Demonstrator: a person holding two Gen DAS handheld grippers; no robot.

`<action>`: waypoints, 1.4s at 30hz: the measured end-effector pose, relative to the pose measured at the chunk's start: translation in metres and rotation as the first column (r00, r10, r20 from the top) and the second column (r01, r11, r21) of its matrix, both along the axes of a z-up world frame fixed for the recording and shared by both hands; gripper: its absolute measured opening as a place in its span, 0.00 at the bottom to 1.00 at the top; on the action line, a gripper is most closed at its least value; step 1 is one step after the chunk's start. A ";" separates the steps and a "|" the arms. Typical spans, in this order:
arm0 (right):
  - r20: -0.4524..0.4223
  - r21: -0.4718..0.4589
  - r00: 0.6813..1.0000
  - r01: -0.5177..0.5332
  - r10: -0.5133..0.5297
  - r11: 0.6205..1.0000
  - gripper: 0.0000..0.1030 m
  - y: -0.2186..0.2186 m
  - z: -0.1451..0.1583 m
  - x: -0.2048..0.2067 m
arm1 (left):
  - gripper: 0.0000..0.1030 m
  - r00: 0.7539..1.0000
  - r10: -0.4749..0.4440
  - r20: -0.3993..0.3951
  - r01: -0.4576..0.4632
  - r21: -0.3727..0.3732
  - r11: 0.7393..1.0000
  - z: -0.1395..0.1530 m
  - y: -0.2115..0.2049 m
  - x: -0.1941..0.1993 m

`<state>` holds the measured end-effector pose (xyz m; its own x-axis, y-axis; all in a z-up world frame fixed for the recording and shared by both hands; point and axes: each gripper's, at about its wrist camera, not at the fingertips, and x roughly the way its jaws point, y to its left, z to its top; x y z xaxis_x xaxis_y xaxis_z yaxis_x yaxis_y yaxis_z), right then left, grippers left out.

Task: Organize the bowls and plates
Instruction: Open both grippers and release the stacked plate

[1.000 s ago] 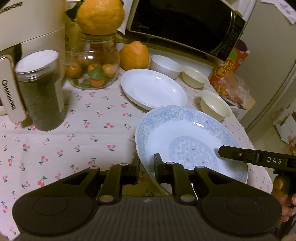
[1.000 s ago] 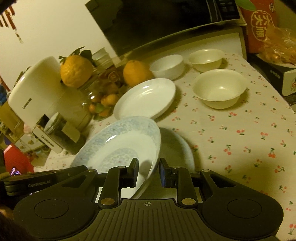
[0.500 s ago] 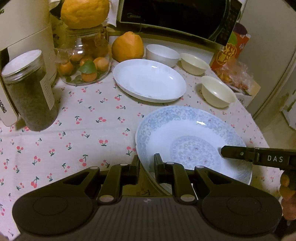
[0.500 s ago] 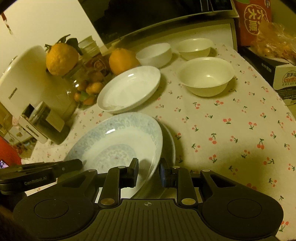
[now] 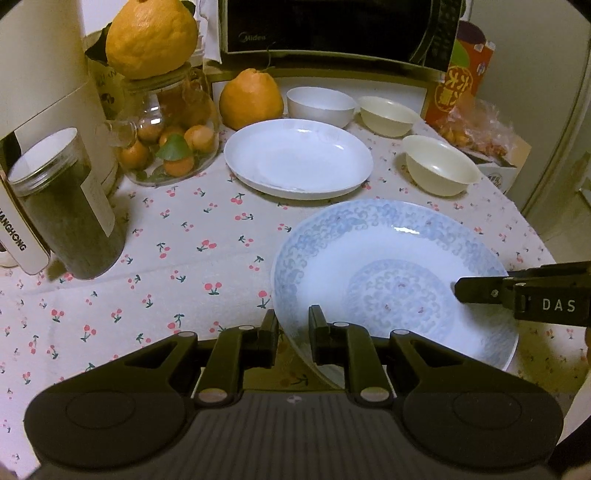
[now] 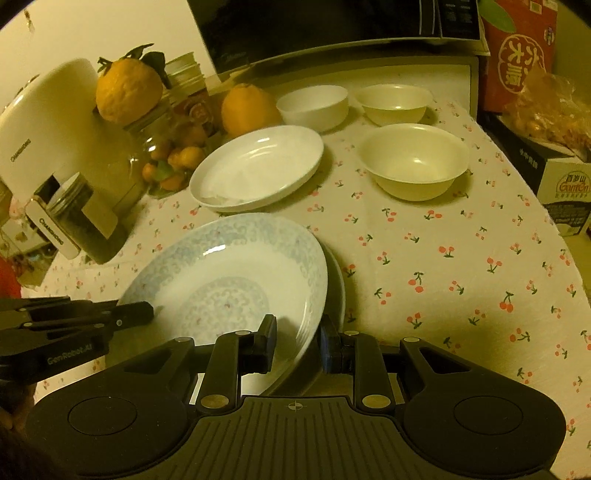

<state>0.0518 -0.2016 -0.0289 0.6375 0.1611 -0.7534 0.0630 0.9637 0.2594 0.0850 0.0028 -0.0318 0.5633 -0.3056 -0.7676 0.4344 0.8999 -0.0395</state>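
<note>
Both grippers clamp one blue-patterned plate by opposite rim edges: left gripper pinching the near-left rim, right gripper pinching the rim on its side. The plate is tilted and lifted clear of the cherry-print tablecloth. In the right wrist view a second rim edge shows under it; whether another plate or shadow, cannot tell.

Elsewhere on the cloth:
- plain white plate, alone, just beyond the carried plate
- white bowl and two cream bowls, each standing separately, near the microwave

Judgement: task early. No plate visibly stacked on the white one, no bowls nested. Left to do: set the patterned plate with the white plate, then gather three bowls.
</note>
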 end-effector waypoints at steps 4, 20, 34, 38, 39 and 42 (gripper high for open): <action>0.001 -0.036 1.000 -0.014 0.014 0.999 0.23 0.004 0.004 -0.002 | 0.15 1.000 -0.002 0.018 0.002 0.025 1.000 0.000 -0.002 -0.002; -0.017 -0.123 1.000 -0.024 0.022 0.992 0.26 0.007 0.009 -0.005 | 0.16 0.997 -0.046 0.069 0.039 0.099 0.994 -0.002 -0.012 -0.008; -0.002 -0.074 1.000 -0.018 0.018 0.997 0.56 0.001 0.016 -0.003 | 0.56 0.997 -0.042 0.058 0.040 0.041 0.998 0.003 -0.008 -0.008; -0.002 -0.054 1.000 -0.012 0.011 0.998 0.74 -0.003 0.016 -0.001 | 0.74 0.998 -0.032 0.047 0.031 0.020 0.999 0.005 -0.008 -0.007; -0.001 -0.047 1.000 -0.009 0.009 0.999 0.77 -0.004 0.017 -0.001 | 0.77 0.998 -0.029 0.048 0.028 0.020 0.999 0.006 -0.008 -0.007; 0.008 -0.042 1.000 -0.002 0.002 0.999 0.83 -0.005 0.019 0.001 | 0.87 0.999 -0.005 0.046 0.004 0.012 1.000 0.008 -0.006 -0.005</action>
